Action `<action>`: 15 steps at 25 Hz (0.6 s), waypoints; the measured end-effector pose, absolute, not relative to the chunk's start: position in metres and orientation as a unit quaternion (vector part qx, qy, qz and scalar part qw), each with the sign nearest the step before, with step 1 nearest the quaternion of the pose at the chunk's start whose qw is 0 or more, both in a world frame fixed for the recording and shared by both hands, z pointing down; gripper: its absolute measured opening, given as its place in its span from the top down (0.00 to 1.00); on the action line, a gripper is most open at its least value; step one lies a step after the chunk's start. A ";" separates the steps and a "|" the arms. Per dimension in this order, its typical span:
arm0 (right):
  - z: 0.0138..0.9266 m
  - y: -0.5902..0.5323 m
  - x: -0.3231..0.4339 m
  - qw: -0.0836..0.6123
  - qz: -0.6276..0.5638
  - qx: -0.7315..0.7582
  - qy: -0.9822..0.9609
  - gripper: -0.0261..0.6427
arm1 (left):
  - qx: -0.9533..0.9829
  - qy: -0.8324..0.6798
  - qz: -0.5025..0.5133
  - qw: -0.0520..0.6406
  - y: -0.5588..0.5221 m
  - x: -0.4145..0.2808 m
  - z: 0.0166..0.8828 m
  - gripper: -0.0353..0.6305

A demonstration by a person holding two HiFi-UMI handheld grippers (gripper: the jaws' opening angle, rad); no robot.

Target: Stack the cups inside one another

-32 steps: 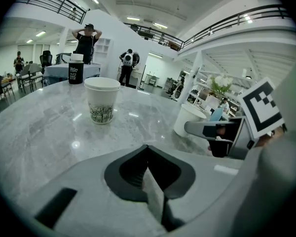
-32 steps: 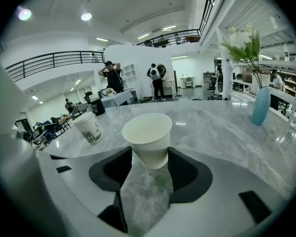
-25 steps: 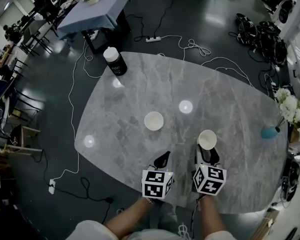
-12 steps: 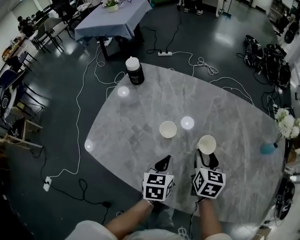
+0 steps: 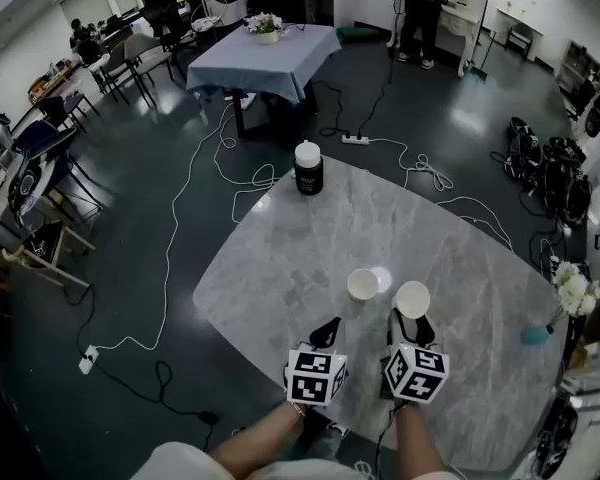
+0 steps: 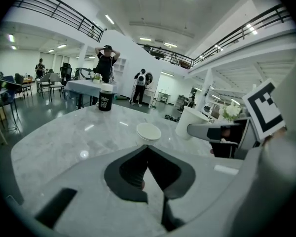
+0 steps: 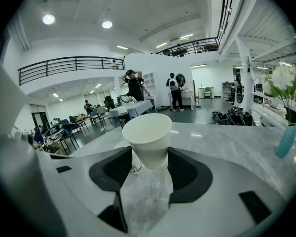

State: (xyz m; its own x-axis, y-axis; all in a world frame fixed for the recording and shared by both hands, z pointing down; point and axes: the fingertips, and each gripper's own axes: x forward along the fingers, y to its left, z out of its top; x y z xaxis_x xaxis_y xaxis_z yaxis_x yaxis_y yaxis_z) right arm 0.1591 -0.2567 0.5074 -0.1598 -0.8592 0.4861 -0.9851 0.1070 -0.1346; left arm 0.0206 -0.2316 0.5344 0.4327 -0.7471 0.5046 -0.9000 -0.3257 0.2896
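Two white paper cups are on show. One cup (image 5: 362, 284) stands upright on the grey marble table (image 5: 310, 248), ahead of my left gripper (image 5: 327, 327); the left gripper view shows this cup (image 6: 148, 132) just beyond the jaws, which are closed together with nothing between them. The other cup (image 5: 412, 299) is upright between the jaws of my right gripper (image 5: 411, 326), which is shut on its lower wall. In the right gripper view that held cup (image 7: 148, 138) fills the gap between the black pads.
A black canister with a white lid (image 5: 308, 168) stands at the table's far edge. A blue vase with white flowers (image 5: 570, 303) is at the right edge. Cables lie across the floor, and a cloth-covered table (image 5: 264, 58) and chairs stand beyond.
The head view has tilted up, showing more of the room. Both grippers hold their places near the front edge. The right one still has its cup.
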 end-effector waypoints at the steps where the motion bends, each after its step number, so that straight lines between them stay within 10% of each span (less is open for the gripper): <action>1: 0.504 -0.260 0.154 0.144 0.215 0.629 -0.733 0.64 | 0.800 -0.517 0.138 0.270 -0.233 0.016 0.532 0.95; 15: 0.496 -0.291 0.082 0.148 0.203 0.590 -0.768 0.64 | 0.777 -0.554 0.124 0.273 -0.249 -0.046 0.528 0.95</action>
State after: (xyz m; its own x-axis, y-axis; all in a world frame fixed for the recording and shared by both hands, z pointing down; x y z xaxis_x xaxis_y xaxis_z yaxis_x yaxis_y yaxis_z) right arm 0.0816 -0.2907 0.4964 -0.2607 -0.8450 0.4669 -0.9653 0.2220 -0.1373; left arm -0.0458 -0.2490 0.5279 0.3562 -0.7929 0.4943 -0.9279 -0.2380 0.2869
